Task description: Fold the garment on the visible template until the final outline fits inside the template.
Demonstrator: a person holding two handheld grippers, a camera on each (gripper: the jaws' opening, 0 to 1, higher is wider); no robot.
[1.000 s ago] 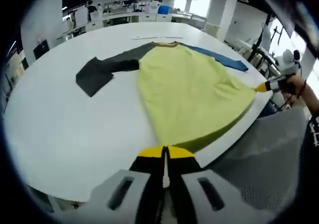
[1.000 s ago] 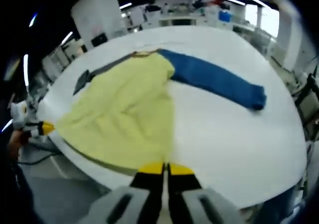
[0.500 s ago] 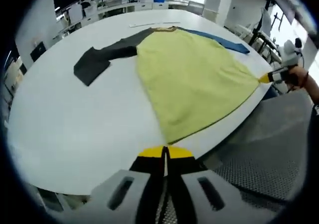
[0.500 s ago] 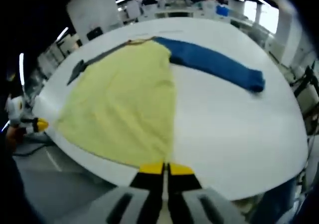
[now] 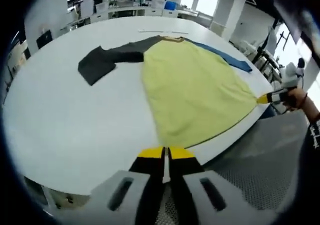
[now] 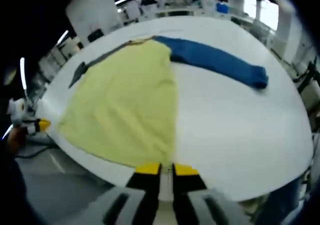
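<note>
Garment (image 5: 192,92) flat on table (image 5: 65,120), grippers pinching hem corners

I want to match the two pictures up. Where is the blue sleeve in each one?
Left gripper view: the blue sleeve is a thin strip at upper right, past the yellow body.
Right gripper view: it lies wide across the upper right.
Shared landmark: the yellow body beside it.

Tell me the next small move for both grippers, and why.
Probably carry the hem forward over the yellow body toward the collar. The left gripper and right gripper each pinch a hem corner at the table edge, while the garment lies spread, its dark sleeve and blue sleeve outstretched.
</note>
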